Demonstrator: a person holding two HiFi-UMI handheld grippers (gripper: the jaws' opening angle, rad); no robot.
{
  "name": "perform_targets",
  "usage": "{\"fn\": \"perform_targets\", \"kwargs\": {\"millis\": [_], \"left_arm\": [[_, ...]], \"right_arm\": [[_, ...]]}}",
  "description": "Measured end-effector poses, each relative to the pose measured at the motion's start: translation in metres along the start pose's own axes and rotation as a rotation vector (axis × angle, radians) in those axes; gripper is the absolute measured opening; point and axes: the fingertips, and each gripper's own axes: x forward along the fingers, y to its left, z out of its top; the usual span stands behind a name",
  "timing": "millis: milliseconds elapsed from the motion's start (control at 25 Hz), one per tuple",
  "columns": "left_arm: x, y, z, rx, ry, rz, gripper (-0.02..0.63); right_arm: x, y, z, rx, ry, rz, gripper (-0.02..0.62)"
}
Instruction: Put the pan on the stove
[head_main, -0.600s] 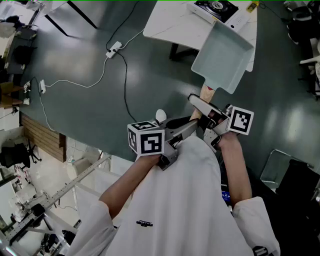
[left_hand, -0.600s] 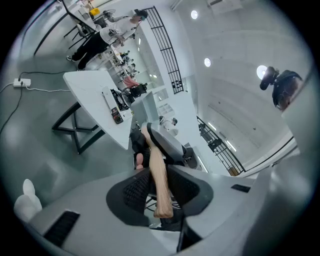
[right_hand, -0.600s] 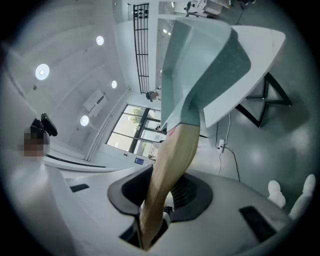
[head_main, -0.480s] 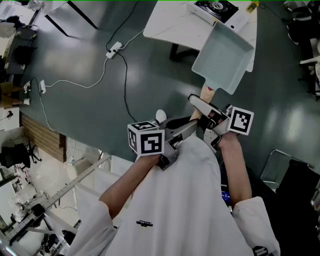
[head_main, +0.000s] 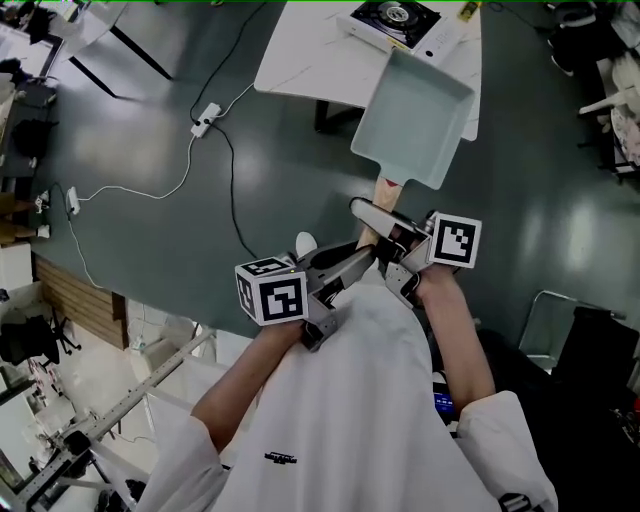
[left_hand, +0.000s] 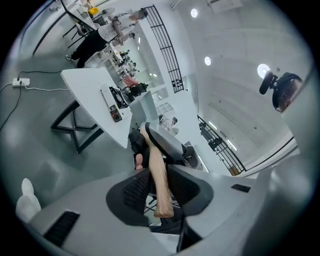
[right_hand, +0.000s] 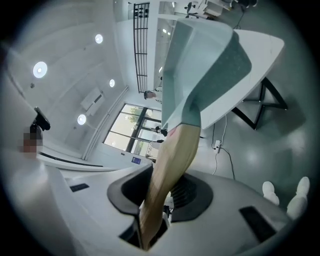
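- The dull, dark grey-green floor (head_main: 150, 130) fills most of the head view. Since half a second ago, it and everything on it have slid a little left and down in the frame. The person seems to have shifted toward the table rather than swung the load.
- The smooth white table (head_main: 310, 60) on black crossed legs lies ahead, with slightly more of its top showing than before.
- The pale green, square, shallow-walled pan (head_main: 415, 115) is held in the air over the table's near edge. Its far corner sits just short of the stove, much as it did earlier. It has a matte inside, a flat bottom and rounded corners. It is not yet on the stove, so I judge the carry is partway done, with a forward reach and a lowering still to come.
- The black-topped portable stove (head_main: 393, 14), with a round metal burner, stands at the table's far side. It now shows more fully at the top edge.
- The right gripper (head_main: 385, 225), grey moulded plastic with ribbed black pads, is clamped narrowly on the handle close to the pan.
- The left gripper (head_main: 345, 270), of the same build, grips the handle's free end, its pads pressing both sides.
- The light wooden handle (right_hand: 167, 175) is smooth and tapered, and it runs straight through both grips.
- A white power strip (head_main: 205, 115) with a thin cable lies on the floor, well to the left.
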Motion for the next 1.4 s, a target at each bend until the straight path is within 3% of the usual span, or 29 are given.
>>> {"fn": "perform_targets", "kwargs": {"millis": [440,760,1000,1280,1400], "left_arm": [[0.067,-0.015,-0.021,-0.006,-0.034,0.041,0.115],[0.111,-0.009,0.008,-0.004,-0.041,0.044,0.115],[0.147,0.016,0.066,-0.016,-0.034,0.023,0.115],[0.197,0.059,0.198,-0.019,-0.010,0.009,0.115],[0.208,0.070,0.229,-0.009,0.006,0.010,0.115]], "right_arm": [[-0.058,-0.017,0.026,-0.010,0.060,-0.008,0.104],[-0.066,-0.033,0.074,-0.020,0.080,-0.019,0.104],[-0.041,-0.055,0.140,-0.020,0.077,-0.042,0.104],[0.025,-0.079,0.269,-0.018,0.051,-0.070,0.104],[0.043,-0.084,0.300,-0.033,0.049,-0.064,0.104]]}}
